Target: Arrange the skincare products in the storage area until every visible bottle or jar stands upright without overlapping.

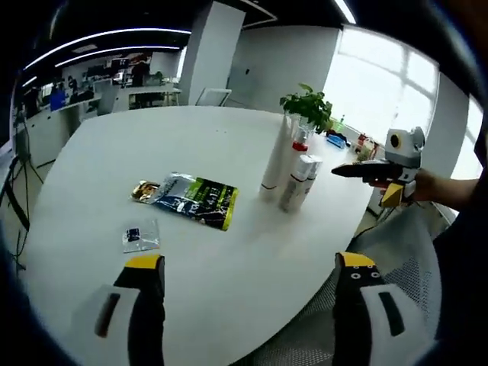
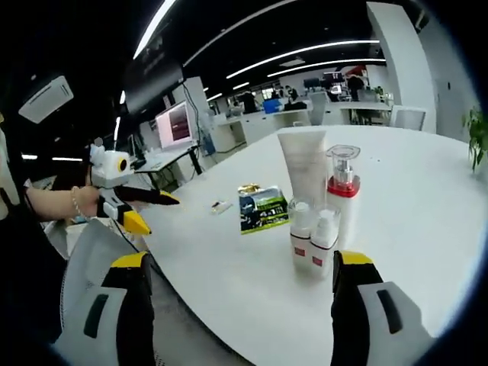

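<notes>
Step in hand: approach, nothing grasped yet. Left hand-held gripper (image 1: 252,286) jaws wide, empty, low over near edge of white desk (image 1: 191,145). Right hand-held gripper (image 2: 240,286) jaws wide, empty, aimed at product cluster.

Cluster upright mid-desk: tall white tube (image 2: 303,164), red-collared pump bottle (image 2: 343,183), two small white bottles (image 2: 313,240) side by side, possibly touching.

Flat on desk, apart from cluster: green-black sachet (image 1: 194,200), small clear packet (image 1: 139,236).

Next move, likely: bring right hand-held gripper to small bottles, separate them, keep them upright.
</notes>
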A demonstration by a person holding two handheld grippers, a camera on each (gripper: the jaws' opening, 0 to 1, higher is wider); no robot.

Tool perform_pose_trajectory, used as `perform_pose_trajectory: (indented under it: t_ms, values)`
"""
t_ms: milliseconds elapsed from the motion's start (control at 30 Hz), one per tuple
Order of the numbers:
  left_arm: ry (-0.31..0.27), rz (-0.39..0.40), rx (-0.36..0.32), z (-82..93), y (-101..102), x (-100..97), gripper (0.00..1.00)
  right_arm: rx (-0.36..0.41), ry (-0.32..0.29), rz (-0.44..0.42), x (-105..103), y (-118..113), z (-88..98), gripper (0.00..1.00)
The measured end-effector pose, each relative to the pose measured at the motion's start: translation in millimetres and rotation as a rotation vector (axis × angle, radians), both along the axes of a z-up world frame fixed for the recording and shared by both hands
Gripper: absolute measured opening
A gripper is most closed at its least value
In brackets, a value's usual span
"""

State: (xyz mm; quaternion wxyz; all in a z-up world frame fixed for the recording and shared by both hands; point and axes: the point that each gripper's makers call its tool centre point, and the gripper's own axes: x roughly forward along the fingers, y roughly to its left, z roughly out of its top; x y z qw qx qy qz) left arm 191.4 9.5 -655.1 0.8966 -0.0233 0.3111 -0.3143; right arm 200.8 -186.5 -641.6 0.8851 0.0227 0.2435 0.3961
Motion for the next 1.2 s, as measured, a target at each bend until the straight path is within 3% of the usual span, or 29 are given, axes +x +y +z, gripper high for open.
perform_pose_trajectory:
  t_ms: [267, 533, 900, 1100, 1200]
  values:
    - [-0.005, 0.033, 0.013, -0.5, 13.7, -3.3, 0.87, 0.019, 0.004, -0.026, -8.7, 1.5, -0.9, 0.99]
    - [0.021, 0.049, 0.016, -9.5, 17.4, -9.7, 0.86, -0.007, -0.002, -0.014, -11.6, 5.8, -4.7, 0.98]
    - [0.013, 0.045, 0.021, -4.9, 13.4, -6.9, 0.86, -0.018, 0.001, 0.0, -13.7, 6.1, -7.2, 0.98]
    - [0.02, 0.082, 0.012, -5.5, 8.2, 5.6, 0.86, -0.023, 0.005, -0.002, -13.7, 4.5, -9.8, 0.98]
    - [0.009, 0.132, -0.026, -1.8, 4.3, 17.0, 0.86, -0.021, 0.008, 0.005, -15.0, 5.7, -9.9, 0.99]
